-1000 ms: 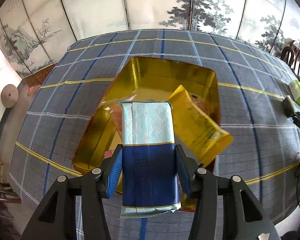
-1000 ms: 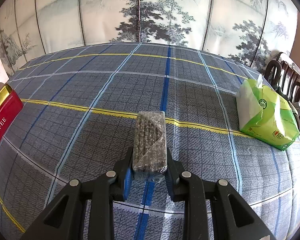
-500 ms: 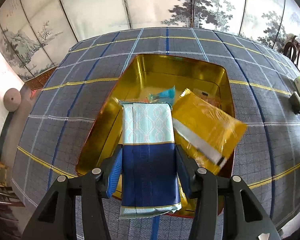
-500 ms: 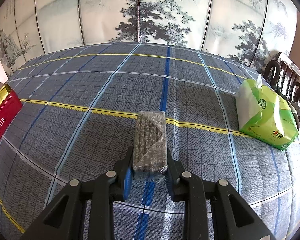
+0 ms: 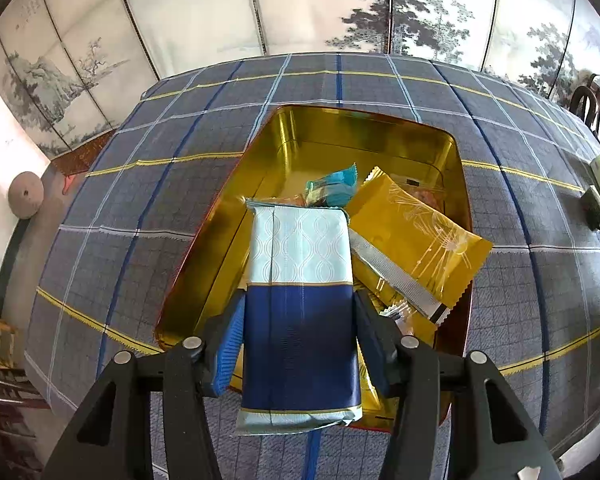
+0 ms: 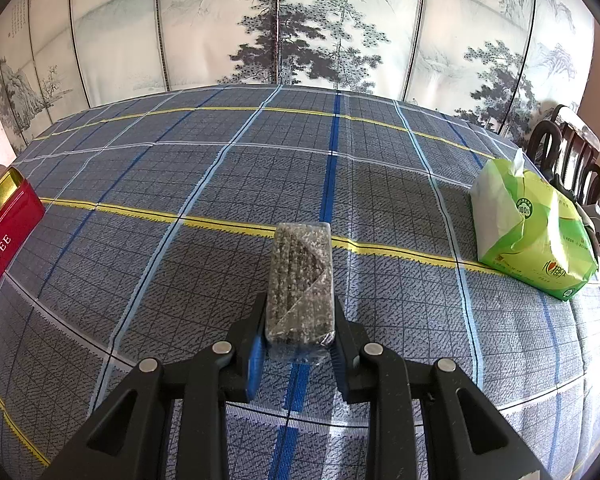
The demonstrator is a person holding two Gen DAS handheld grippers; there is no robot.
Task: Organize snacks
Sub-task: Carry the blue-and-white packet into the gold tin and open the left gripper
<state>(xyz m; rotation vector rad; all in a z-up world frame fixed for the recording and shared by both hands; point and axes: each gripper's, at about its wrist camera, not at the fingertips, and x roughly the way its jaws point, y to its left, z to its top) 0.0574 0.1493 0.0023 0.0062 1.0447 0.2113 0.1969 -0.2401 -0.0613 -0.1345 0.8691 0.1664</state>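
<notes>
Item: gold tin [image 5: 380, 128], open, lidless, standing on a bench covered with a blue-grey checked cloth [image 5: 180, 208]; taken as the landmark for all entries below. Its outer wall is seen red, lettered "TOFFEE", at the left edge of the right wrist view.

Contents already lodged in the tin:
- a yellow packet [image 5: 416, 236], tilted, its right end propped over the tin's right rim;
- a small teal wrapped sweet [image 5: 334, 188], behind the yellow packet, toward the tin's middle;
- further small wrappers beneath the yellow packet, too hidden to be identified.

In transit:
- a blue-and-pale-patterned packet [image 5: 300, 300], lying lengthwise over the tin's near rim, its far end inside the tin, its near end overhanging the cloth. It is flanked by the left hand-held gripper [image 5: 300, 344], whose jaws have just been opening; a gap is visible at the left pad, so the packet is judged released or nearly so, resting on the tin's contents.
- a dark speckled bar in clear wrap [image 6: 302, 280], clamped narrowly by the right hand-held gripper [image 6: 300, 344] and held over the cloth, to the right of the tin and well apart from it.

Not part of the sorting, by the look of it: a green tissue pack [image 6: 532, 236], far right of the tin.

Progress, as judged: several snacks stowed, one being set down, one bar not yet delivered. No other loose snacks are seen on the cloth.
</notes>
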